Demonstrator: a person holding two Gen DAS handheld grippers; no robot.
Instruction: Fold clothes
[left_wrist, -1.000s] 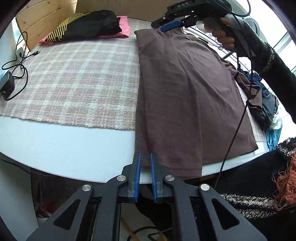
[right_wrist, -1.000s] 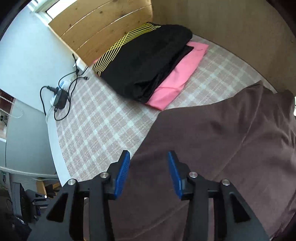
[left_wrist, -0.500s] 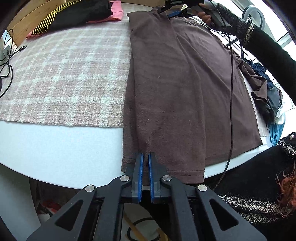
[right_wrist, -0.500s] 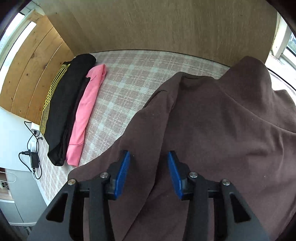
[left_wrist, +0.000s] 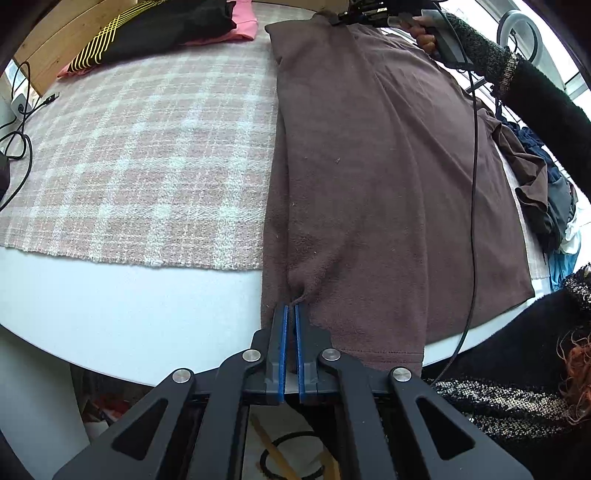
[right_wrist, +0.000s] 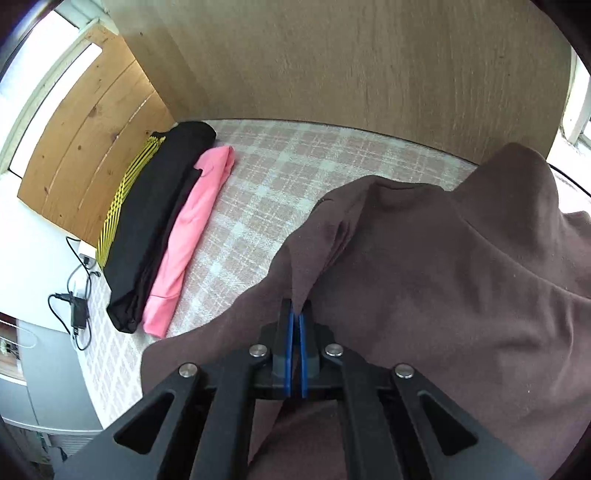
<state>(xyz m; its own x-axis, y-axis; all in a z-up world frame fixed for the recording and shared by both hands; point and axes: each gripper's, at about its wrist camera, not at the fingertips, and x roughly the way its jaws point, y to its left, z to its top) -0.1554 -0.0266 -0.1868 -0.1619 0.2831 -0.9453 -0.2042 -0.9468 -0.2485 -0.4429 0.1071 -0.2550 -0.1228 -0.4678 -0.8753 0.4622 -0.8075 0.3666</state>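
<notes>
1. Tongs: left tongs clamped on the hem of the brown shirt at the near tabletop edge; a small pucker of cloth runs into the blue pads.
2. Right tongs clamped on a pinch of the same shirt at its far end, cloth tenting up from the pads. In the left view they sit at the shirt's top edge.
3. Shirt lies lengthwise on the tabletop, its left side along the edge of the plaid mat, hem hanging over the near rim.
4. Progress: looks early on this shirt. One lengthwise fold seems in; cross folds are left.
5. Done: black top and pink top folded, stacked at the far corner.
6. Left: heap of clothes at the right.
7. Room: wood panel wall, charger and cables, window light.
</notes>
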